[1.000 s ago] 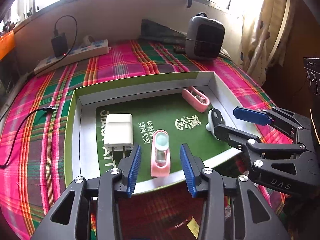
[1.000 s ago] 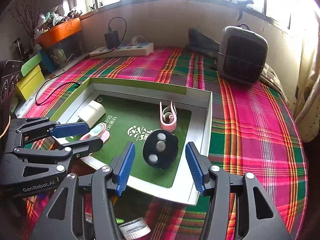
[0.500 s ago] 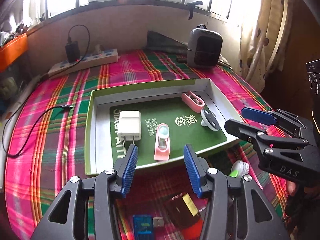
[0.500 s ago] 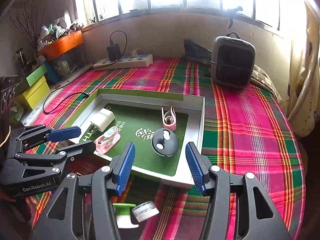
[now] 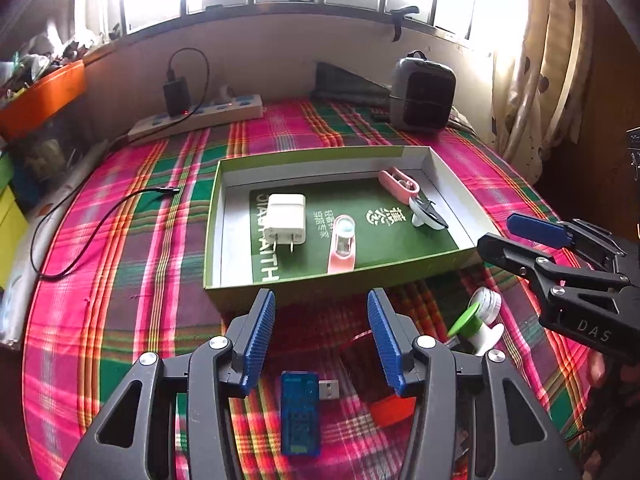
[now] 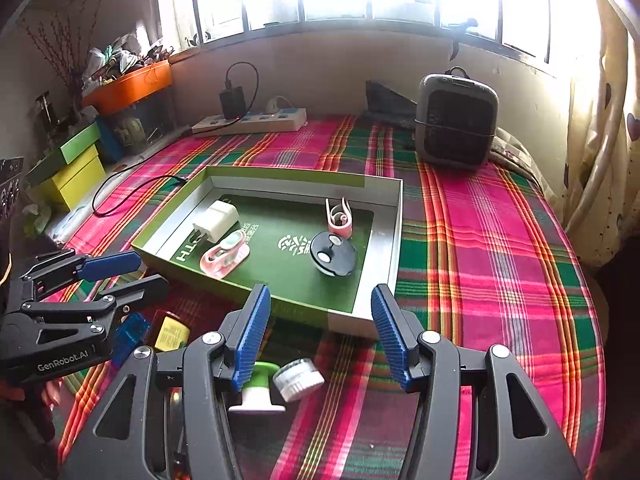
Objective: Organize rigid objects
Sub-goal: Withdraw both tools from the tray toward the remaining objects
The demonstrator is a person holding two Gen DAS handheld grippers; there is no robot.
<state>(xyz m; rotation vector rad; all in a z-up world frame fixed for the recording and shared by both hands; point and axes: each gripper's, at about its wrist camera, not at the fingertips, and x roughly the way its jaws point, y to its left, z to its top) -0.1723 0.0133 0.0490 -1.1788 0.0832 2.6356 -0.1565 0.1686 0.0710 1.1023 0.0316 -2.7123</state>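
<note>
Left wrist view: both grippers, left (image 5: 321, 336) and right (image 6: 320, 330), are parted and empty, withdrawn nearer from the tray (image 5: 320, 288); the left's jaws were lately widened.

a woven plaid cloth (image 5: 132, 248) looks matt. the shallow green cardboard box (image 5: 316, 288) holds a glossy white plastic charger (image 5: 286, 218).

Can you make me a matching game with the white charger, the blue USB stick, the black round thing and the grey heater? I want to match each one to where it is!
Things:
1. white charger
2. blue USB stick
3. black round thing
4. grey heater

Places:
A. on the cloth in front of the green box
B. at the far edge of the bed, near the wall
C. in the box, beside a pink clip
D. in the box, near its left wall

Pairs: 1-D, 2-A, 3-C, 4-B
</note>
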